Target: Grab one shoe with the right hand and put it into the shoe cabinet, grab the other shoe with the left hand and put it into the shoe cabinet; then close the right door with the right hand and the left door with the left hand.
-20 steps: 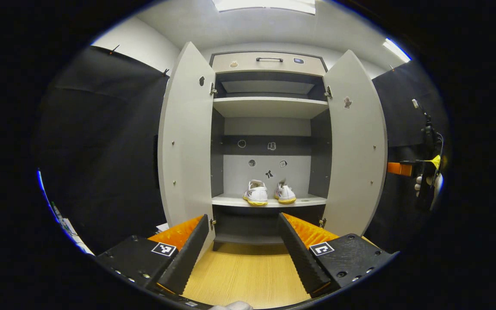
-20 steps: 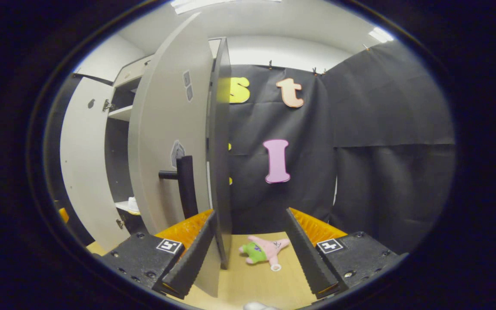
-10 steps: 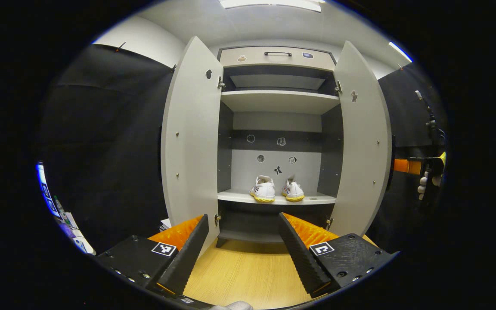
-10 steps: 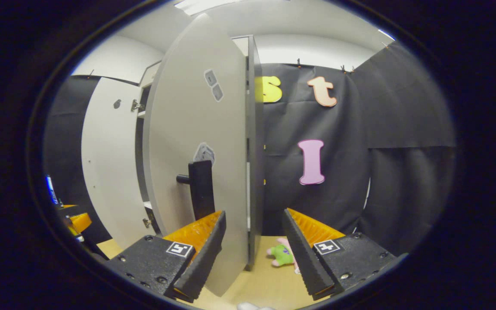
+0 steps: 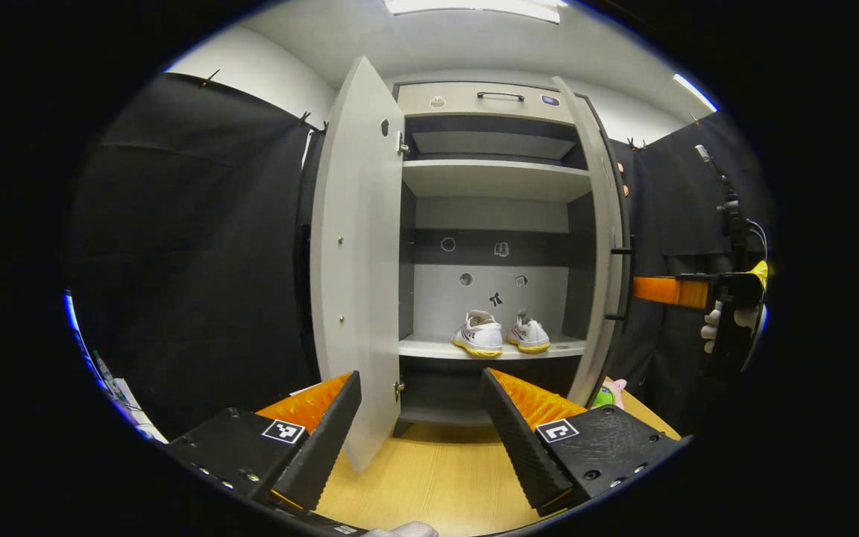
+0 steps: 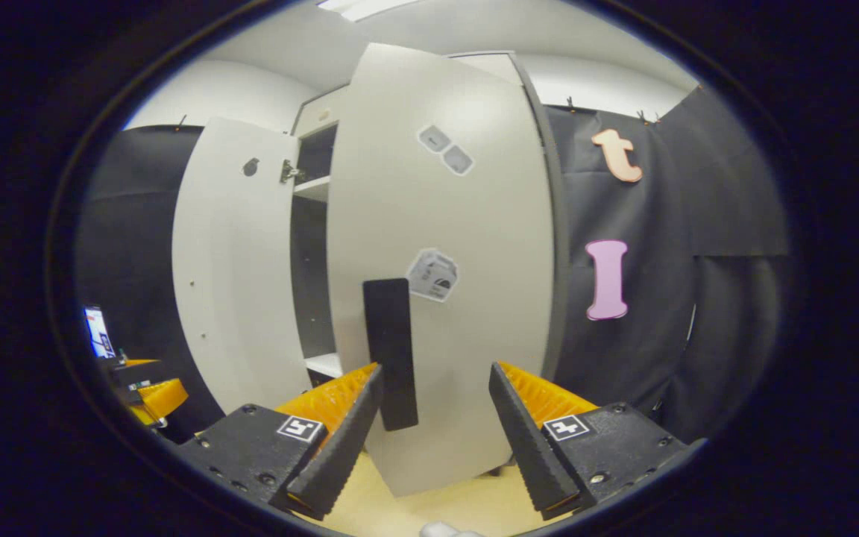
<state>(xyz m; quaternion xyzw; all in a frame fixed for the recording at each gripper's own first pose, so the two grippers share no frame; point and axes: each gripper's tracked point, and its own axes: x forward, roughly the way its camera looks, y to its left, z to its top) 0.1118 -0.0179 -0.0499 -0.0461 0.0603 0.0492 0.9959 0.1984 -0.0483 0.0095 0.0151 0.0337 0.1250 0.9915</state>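
Two white shoes with yellow soles stand side by side on the lower shelf of the grey shoe cabinet. My left gripper is open, well back from the cabinet, above the wooden floor. The left door stands wide open. The right door is swung partly closed, seen nearly edge-on. In the right gripper view my right gripper is open against the right door's outer face, beside its black handle. The right gripper, held by a hand, also shows at the far right of the left gripper view.
A pink and green plush toy lies on the wooden floor by the right door's foot. Black cloth walls close in both sides. The left gripper shows low at the left of the right gripper view. An upper shelf and a drawer sit above.
The right door has swung from wide open to partly closed, with my right gripper following its outer face. The left gripper view has drifted left; the left door has not moved.
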